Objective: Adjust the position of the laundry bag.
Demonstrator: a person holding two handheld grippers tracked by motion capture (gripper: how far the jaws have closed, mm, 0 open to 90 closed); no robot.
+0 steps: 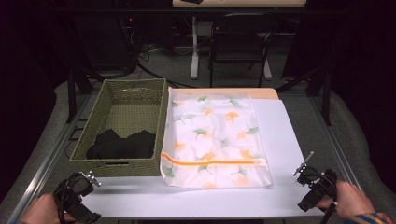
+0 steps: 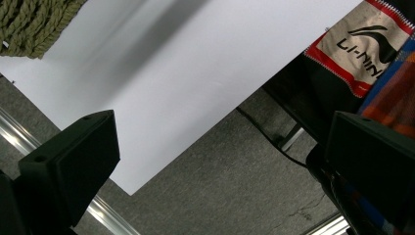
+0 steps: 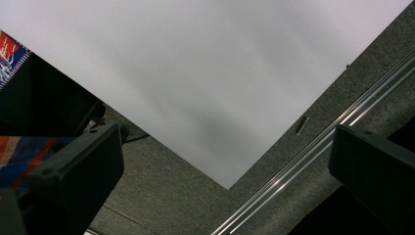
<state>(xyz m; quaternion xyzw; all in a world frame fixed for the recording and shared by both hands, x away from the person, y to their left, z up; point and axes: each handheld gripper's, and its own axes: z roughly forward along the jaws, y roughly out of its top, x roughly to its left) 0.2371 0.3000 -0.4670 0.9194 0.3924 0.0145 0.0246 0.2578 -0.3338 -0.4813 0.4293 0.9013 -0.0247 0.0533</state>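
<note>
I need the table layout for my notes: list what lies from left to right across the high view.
left gripper → woven basket holding black cloth → leaf-print mesh bag with orange zipper → right gripper

A white mesh laundry bag (image 1: 212, 140) with ginkgo-leaf print lies flat, orange zipper shut, just beside the woven basket (image 1: 121, 122).
</note>
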